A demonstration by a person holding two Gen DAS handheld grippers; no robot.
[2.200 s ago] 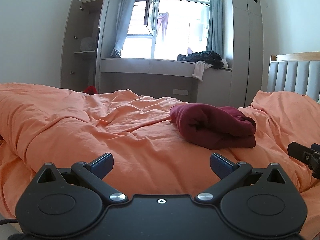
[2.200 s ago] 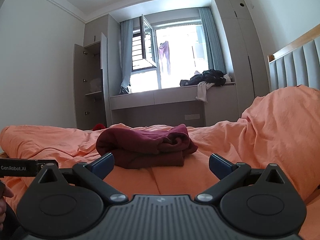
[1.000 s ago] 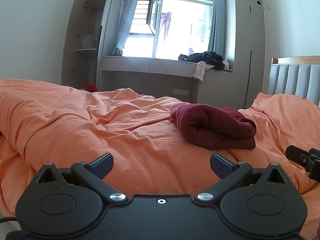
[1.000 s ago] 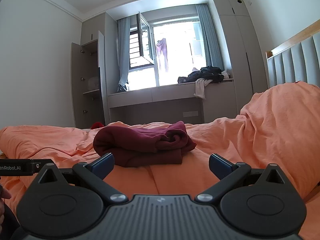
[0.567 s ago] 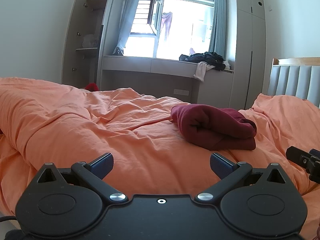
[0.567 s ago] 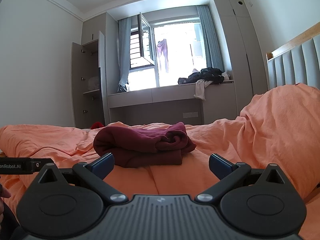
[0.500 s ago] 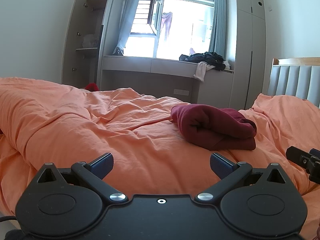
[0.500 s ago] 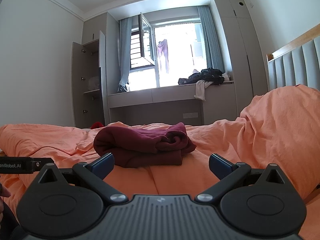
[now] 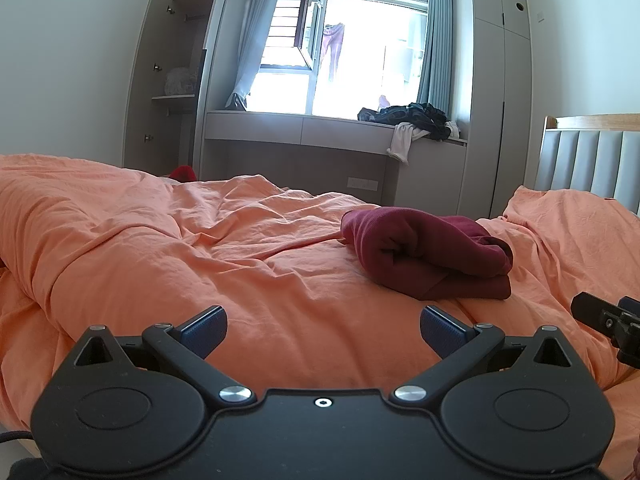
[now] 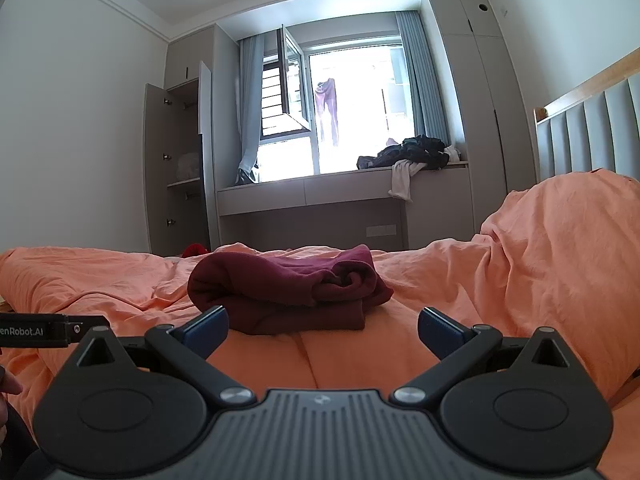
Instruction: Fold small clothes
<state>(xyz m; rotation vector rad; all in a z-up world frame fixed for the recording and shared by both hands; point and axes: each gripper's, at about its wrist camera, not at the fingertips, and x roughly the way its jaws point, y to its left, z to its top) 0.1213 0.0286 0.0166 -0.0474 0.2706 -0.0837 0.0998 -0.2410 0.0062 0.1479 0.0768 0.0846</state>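
Note:
A folded dark red garment (image 9: 428, 256) lies on the orange duvet (image 9: 200, 248), ahead and to the right in the left wrist view. In the right wrist view the garment (image 10: 288, 288) sits just beyond the fingertips. My left gripper (image 9: 322, 330) is open and empty, low over the duvet, short of the garment. My right gripper (image 10: 322, 330) is open and empty, close in front of the garment. Part of the right gripper (image 9: 608, 322) shows at the right edge of the left wrist view. The left gripper's side (image 10: 40, 331) shows at the left of the right wrist view.
A grey padded headboard (image 9: 592, 160) stands at the right. A raised duvet fold (image 10: 560, 248) rises to the right of the garment. Beyond the bed are a window bench with a pile of dark clothes (image 9: 408, 118) and an open wardrobe (image 9: 176, 96).
Both grippers have barely shifted; they stay open. The garment has not moved.

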